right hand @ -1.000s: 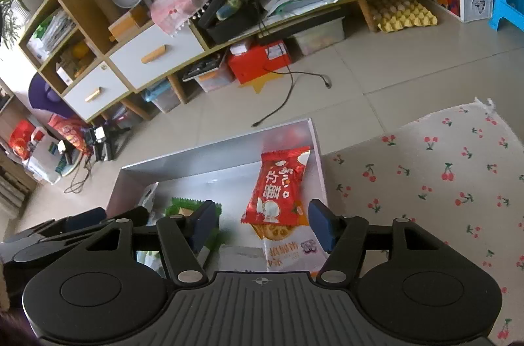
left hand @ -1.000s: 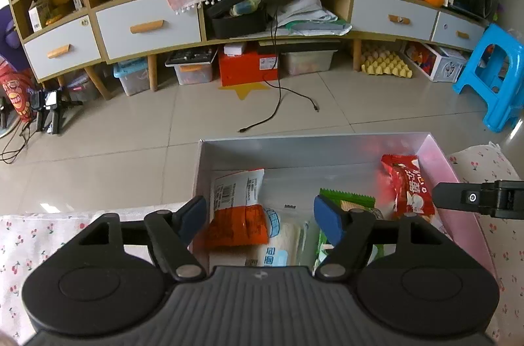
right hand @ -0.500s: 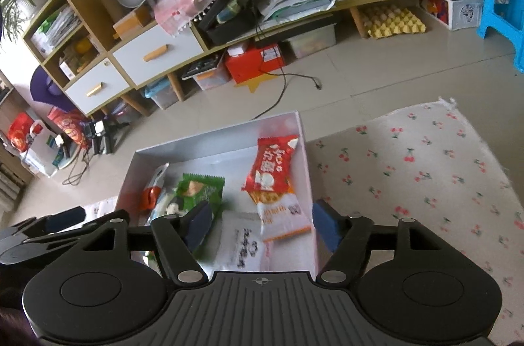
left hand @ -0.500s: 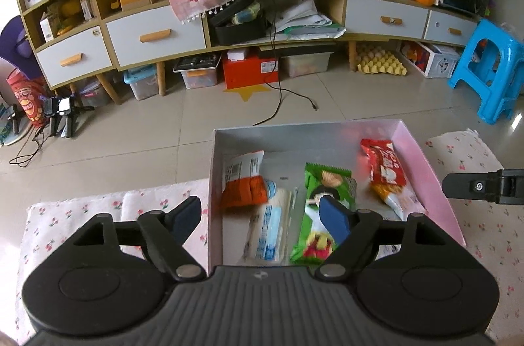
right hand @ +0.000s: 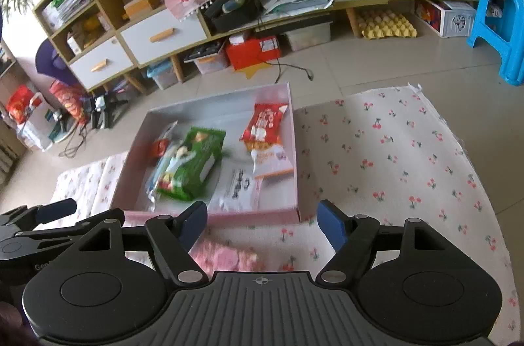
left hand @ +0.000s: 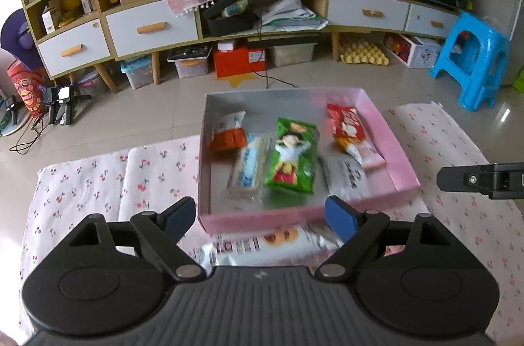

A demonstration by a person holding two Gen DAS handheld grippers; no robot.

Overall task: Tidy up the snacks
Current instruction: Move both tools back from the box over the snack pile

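Both grippers, left gripper (left hand: 261,214) and right gripper (right hand: 262,221), just backed off the pink box (left hand: 376,117), fingers spread wider and empty, so stray packets come next.

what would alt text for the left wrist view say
An open left gripper hangs empty over a cherry-print cloth, in front of a pink box holding a green pack, a red pack and other snacks. One more packet lies on the cloth outside the box, near the gripper. A cluttered cabinet lines the wall behind.
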